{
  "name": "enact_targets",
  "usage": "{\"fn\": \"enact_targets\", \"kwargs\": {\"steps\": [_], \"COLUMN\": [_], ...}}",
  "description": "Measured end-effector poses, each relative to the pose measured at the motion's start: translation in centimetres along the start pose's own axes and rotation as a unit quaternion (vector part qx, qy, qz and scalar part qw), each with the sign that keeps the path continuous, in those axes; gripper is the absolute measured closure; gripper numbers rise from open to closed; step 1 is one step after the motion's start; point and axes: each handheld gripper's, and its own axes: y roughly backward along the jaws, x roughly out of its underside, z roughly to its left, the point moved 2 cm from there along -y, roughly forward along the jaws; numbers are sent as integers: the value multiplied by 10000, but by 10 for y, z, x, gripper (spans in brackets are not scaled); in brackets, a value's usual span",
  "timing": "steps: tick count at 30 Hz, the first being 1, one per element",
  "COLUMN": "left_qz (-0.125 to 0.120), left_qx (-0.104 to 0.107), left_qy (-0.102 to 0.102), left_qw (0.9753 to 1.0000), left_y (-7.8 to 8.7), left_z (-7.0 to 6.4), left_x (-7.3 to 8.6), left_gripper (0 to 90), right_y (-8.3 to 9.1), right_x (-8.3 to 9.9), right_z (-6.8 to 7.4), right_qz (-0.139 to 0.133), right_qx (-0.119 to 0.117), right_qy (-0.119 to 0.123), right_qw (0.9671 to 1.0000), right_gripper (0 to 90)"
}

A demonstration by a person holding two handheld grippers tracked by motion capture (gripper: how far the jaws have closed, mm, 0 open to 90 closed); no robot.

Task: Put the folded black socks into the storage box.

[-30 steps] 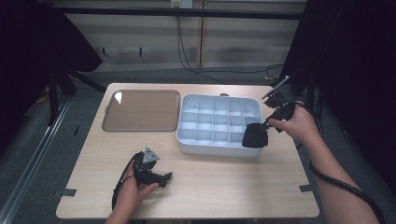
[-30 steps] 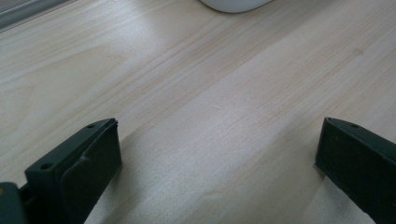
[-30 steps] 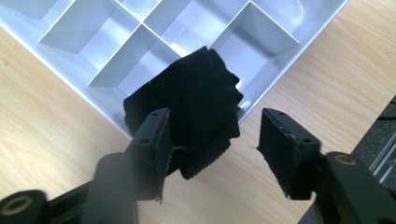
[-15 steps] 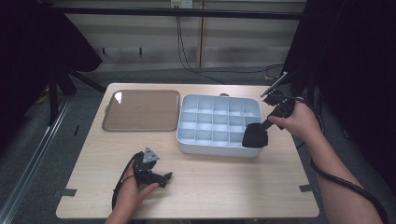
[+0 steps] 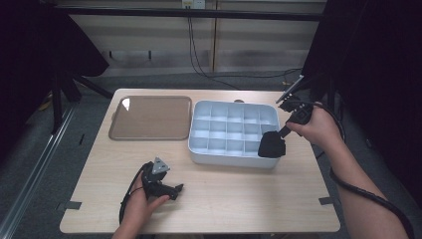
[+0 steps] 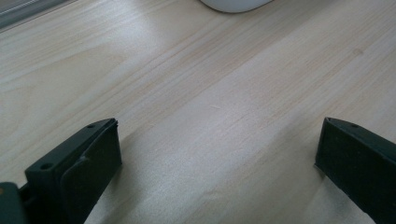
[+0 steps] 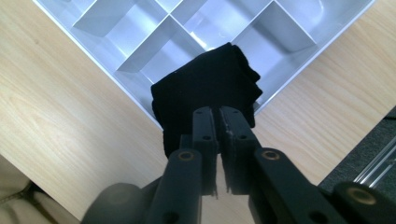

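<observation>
1. The person's left hand [image 5: 139, 201] comes in from the near edge at the left and grips the black left hand-held gripper [image 5: 174, 189], which lies low on the pale wooden bench [image 5: 239, 199].
2. A grey three-cornered plate [image 5: 160, 166] sits on top of it, and its nose points right.
3. In the left gripper view its two black jaws stand wide apart over bare wood.
4. The right forearm [image 5: 358, 189] reaches from the near right corner toward the far right.
5. The right hand [image 5: 318, 127] holds the black right hand-held gripper [image 7: 218, 126] raised and tilted down to the near left.
6. Its jaws are pressed together on a black folded cloth [image 7: 205, 95].
</observation>
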Motion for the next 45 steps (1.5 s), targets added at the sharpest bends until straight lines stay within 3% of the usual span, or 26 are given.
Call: {"fn": "enact_targets", "kwargs": {"steps": [6,25,45], "left_qz": [0,-1,-16], "left_qx": [0,-1,-2], "left_qy": [4,1,6], "left_qw": [10000,10000,10000], "left_y": [0,0,0], "left_z": [0,0,0], "left_x": [0,0,0], "left_gripper": [0,0,0], "right_y": [-4,-20,-54], "right_x": [-1,-5,-12], "right_z": [2,4,2], "right_qz": [176,254,401], "right_qx": [-44,-64,-98], "right_qy": [110,168,188], "right_qw": [9998,9995,9990], "right_gripper": [900,900,900]}}
